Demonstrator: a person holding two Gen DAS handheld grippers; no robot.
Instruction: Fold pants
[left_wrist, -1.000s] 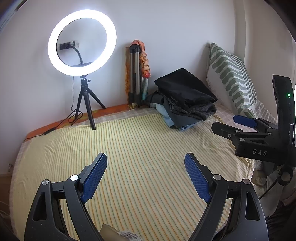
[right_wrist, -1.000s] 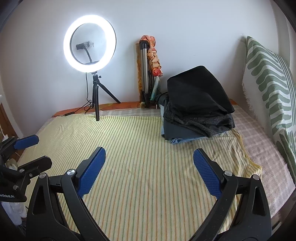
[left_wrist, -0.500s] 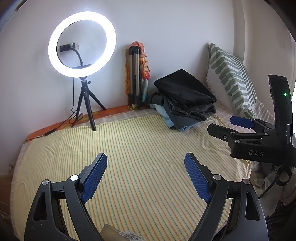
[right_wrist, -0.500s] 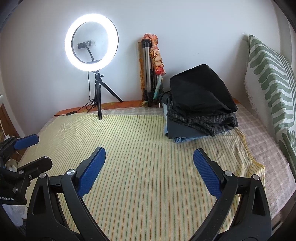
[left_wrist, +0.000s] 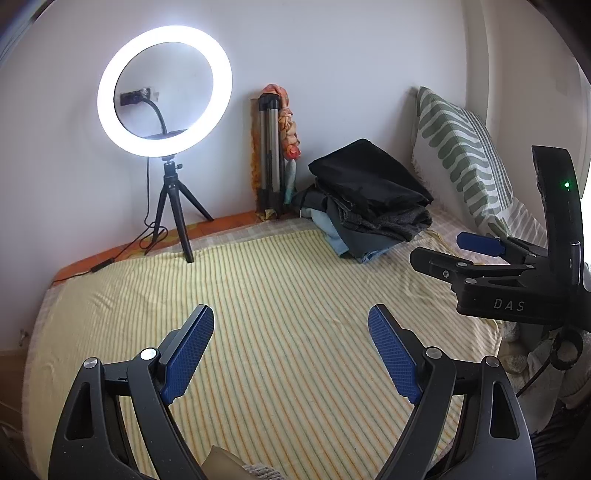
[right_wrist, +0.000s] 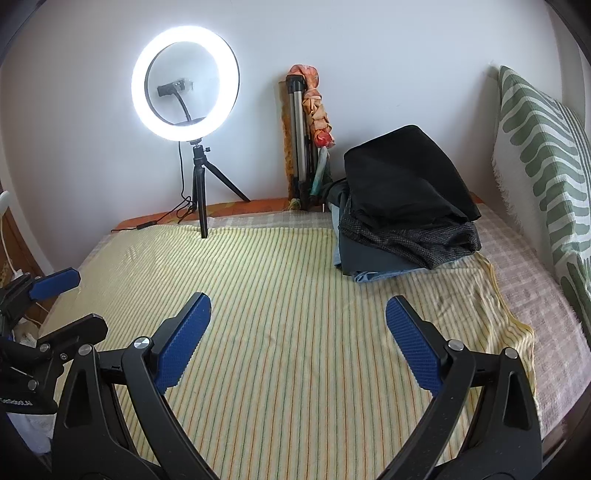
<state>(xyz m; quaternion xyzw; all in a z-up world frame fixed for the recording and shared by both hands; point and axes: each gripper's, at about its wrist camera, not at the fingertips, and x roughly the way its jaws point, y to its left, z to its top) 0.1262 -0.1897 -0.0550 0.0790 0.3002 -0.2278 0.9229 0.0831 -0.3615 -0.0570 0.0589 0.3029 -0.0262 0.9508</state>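
You're holding both grippers, left (left_wrist: 291, 349) and right (right_wrist: 298, 339), over the sheet (right_wrist: 288, 295), jaws wide apart, gripping nothing. Pants are sitting in the pile (right_wrist: 402, 206) at the back by the pillow (right_wrist: 543, 155), apparently folded. Can't tell whether that's finished work or stock waiting for folding.

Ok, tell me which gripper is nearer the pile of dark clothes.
Right. The right gripper faces the pile of dark clothes from just its near left; the left gripper sits farther to the left, over the striped sheet. Both are open, touching nothing.
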